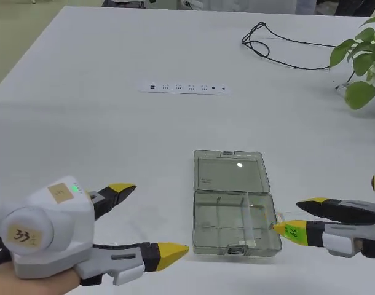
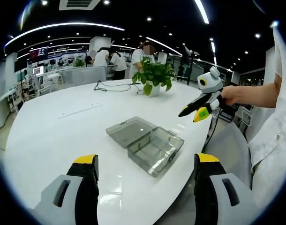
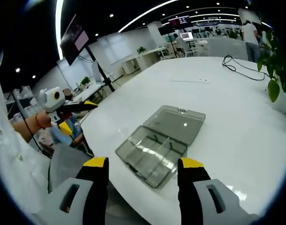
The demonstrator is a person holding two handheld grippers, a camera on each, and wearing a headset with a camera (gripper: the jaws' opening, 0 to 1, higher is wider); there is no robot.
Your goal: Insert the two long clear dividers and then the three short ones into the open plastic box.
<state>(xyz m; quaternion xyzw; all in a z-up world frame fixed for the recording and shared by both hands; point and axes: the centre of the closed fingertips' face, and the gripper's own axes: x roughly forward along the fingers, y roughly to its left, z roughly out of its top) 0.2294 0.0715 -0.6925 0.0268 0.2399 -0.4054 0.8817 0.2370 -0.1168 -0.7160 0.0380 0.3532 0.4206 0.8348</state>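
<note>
Box (image 1: 230, 175) between left tool (image 1: 155, 218) and right tool (image 1: 291, 216), nearer the right.

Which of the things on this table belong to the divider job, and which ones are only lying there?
Belong to the job:
plastic box, lid open
clear dividers standing inside it
left gripper and right gripper, both open and empty

Only lying about:
power strip
black cable
green plant
</note>
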